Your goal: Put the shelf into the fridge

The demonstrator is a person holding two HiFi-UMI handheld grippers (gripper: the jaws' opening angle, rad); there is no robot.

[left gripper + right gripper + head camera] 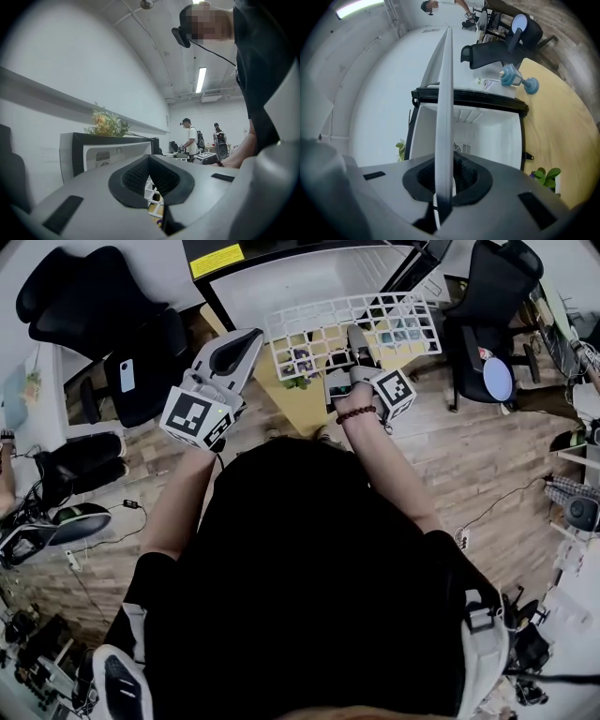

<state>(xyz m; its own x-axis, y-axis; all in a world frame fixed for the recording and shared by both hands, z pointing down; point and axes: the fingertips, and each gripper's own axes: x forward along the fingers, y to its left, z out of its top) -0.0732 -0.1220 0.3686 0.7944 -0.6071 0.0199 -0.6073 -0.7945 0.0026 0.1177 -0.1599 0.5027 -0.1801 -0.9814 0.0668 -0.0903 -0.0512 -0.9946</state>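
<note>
The right gripper (445, 178) is clamped on the near edge of the white wire-grid shelf (349, 322). The shelf is held up in the air, just short of the small white fridge with the black frame (300, 277), whose open cavity faces the person. In the right gripper view the shelf shows edge-on and runs straight ahead from the jaws toward that opening. The left gripper (230, 357) is pinched closed on nothing, just left of the shelf. The right arm carries it, so the next move looks like a straight push forward.
</note>
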